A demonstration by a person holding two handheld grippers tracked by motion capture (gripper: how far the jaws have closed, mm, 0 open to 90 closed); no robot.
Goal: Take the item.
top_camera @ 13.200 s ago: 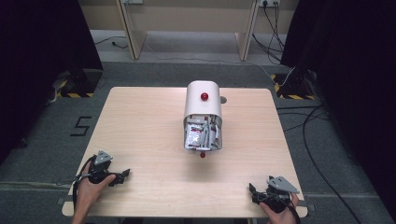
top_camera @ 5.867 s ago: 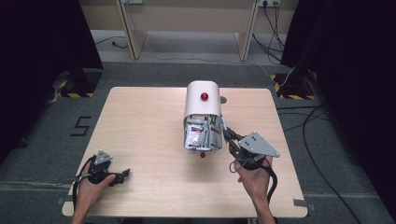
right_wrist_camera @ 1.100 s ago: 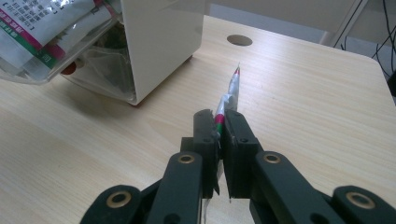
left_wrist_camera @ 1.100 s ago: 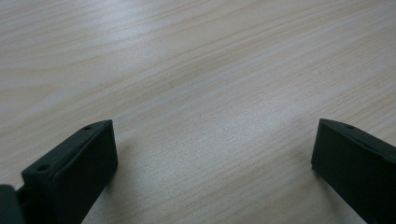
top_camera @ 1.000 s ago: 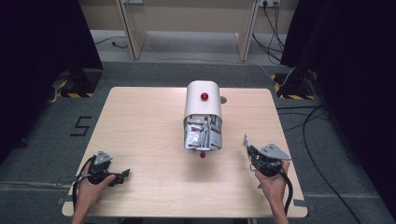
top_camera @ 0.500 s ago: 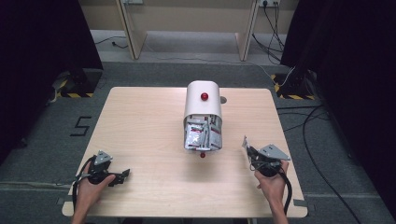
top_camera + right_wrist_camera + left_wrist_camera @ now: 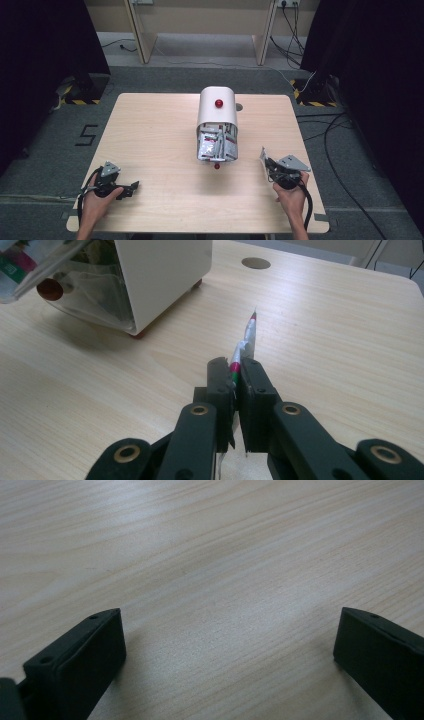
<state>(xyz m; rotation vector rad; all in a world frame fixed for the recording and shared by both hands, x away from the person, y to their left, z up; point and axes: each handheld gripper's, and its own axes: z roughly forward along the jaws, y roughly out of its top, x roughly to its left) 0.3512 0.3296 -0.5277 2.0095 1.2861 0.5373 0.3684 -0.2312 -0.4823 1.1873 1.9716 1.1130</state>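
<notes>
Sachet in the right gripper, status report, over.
Right gripper shut on sachet, off the table. Left gripper open, resting. Dispenser apart, path clear.

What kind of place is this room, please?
Probably a lab set up for recording handling tasks. A bare wooden table stands on grey carpet between dark curtains, cables trail over the floor, and hazard tape marks it.

A lab: bare wooden table (image 7: 150, 130), black curtains (image 7: 45, 45), hazard-taped floor (image 7: 80, 101), loose cables (image 7: 340, 130).
</notes>
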